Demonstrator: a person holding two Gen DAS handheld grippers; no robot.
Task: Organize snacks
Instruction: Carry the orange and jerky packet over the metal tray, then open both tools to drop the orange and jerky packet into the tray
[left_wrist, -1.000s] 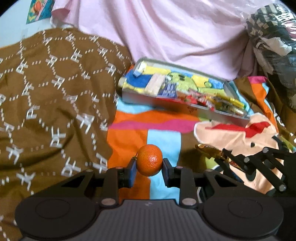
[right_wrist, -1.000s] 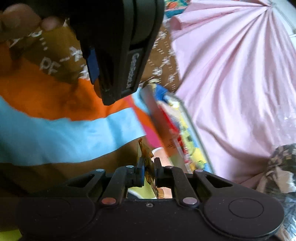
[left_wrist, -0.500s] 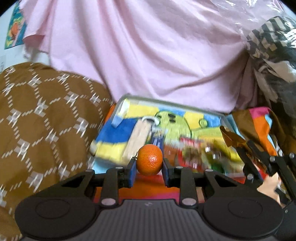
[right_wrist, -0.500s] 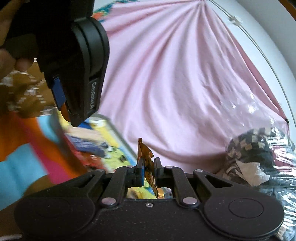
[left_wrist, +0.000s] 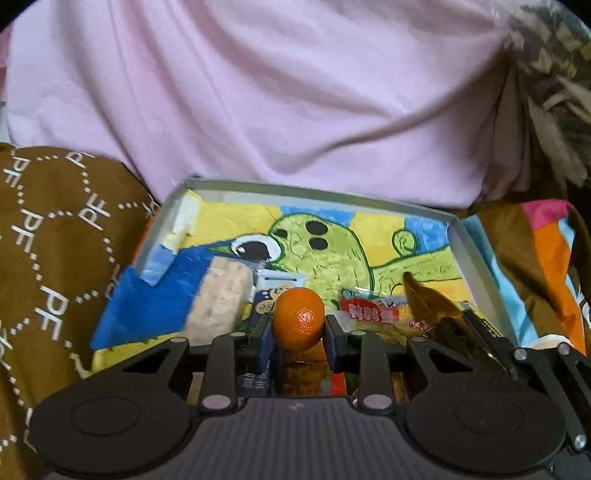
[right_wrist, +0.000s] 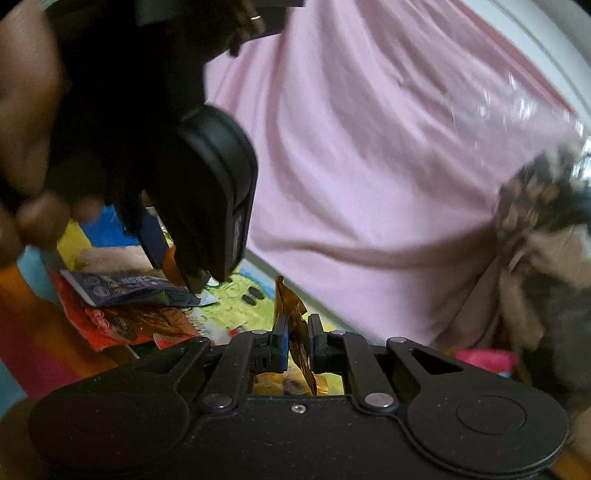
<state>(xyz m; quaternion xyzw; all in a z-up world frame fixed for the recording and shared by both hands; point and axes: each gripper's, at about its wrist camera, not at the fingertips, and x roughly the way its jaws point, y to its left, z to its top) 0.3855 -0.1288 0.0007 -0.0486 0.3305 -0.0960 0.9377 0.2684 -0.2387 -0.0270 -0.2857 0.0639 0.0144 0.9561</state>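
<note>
Here the left gripper (left_wrist: 298, 330) has its jaws closed around a small orange (left_wrist: 298, 323), the blue pads pressing on both sides of the fruit. It holds the orange above the near part of a shallow metal tray (left_wrist: 458, 240), whose floor is covered by a bright drawing of a green cartoon creature on yellow and blue patches. Inside the tray, to the left of the orange, lies a pale wafer-like pack (left_wrist: 221, 299). Just behind the orange sits a dark blue packet (left_wrist: 264, 302), and to its right a red snack packet (left_wrist: 369, 310) with printed characters. In the far left corner of the tray, a white and blue strip (left_wrist: 173, 240) leans against the wall.

The right gripper (right_wrist: 296, 338) has its jaws nearly together, pinching a crinkled golden-brown wrapper (right_wrist: 293, 314) that stands upright between them. In the left wrist view this wrapper (left_wrist: 421, 299) shows above the right side of the tray, with the right gripper's black linkage below it at the right edge.

From the right wrist view the left gripper's body (right_wrist: 207, 192) looms large on the left, with part of a hand (right_wrist: 33, 147) holding it. Beneath it are the blue packet and an orange-red packet (right_wrist: 125, 321).

A brown patterned cloth (left_wrist: 51, 266) lies left of the tray, pink fabric (left_wrist: 295, 96) rises behind it, and a multicoloured cloth (left_wrist: 546, 258) spreads on the right.
</note>
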